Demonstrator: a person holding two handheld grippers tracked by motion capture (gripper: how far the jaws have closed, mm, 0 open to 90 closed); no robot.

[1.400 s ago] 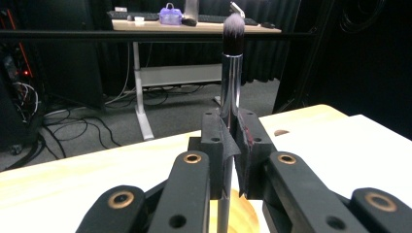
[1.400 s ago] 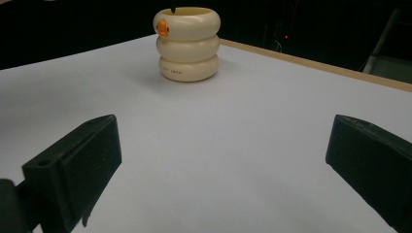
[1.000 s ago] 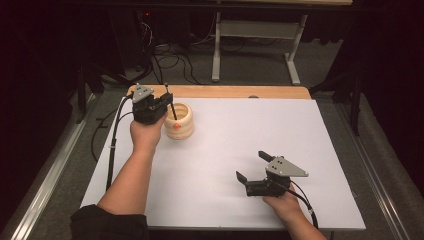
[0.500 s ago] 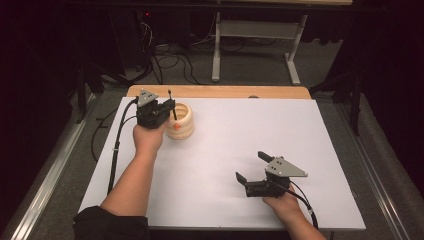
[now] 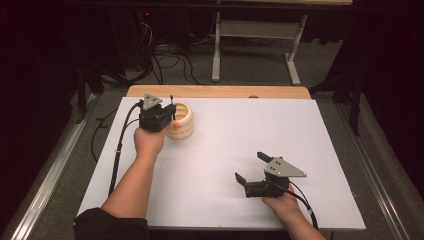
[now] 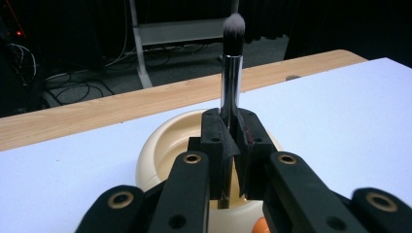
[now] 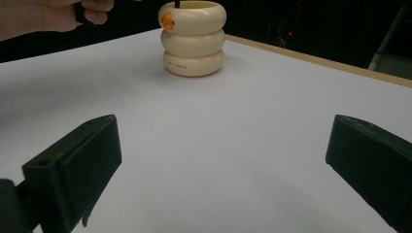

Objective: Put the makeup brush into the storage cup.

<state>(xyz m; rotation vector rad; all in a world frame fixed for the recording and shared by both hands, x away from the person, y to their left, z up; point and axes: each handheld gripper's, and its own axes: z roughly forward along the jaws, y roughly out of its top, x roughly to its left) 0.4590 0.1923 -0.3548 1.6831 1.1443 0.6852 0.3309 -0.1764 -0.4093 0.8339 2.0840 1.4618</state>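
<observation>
- A makeup brush (image 6: pixel 232 68) with a silver ferrule and a dark, pale-tipped bristle head stands upright, bristles up, its lower end down inside the holder's mouth.
- The holder (image 5: pixel 181 121) is a cream cup of three stacked rings with a small orange mark, standing upright and open-topped.

Table brightly lit, surroundings dark; near jaws blurred

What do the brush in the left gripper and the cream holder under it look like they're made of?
Brush: shiny metal ferrule that mirrors the light, soft dark bristles with pale tips, likely synthetic. Cream holder: smooth stacked rings with a soft sheen, probably plastic, possibly glazed ceramic.
</observation>
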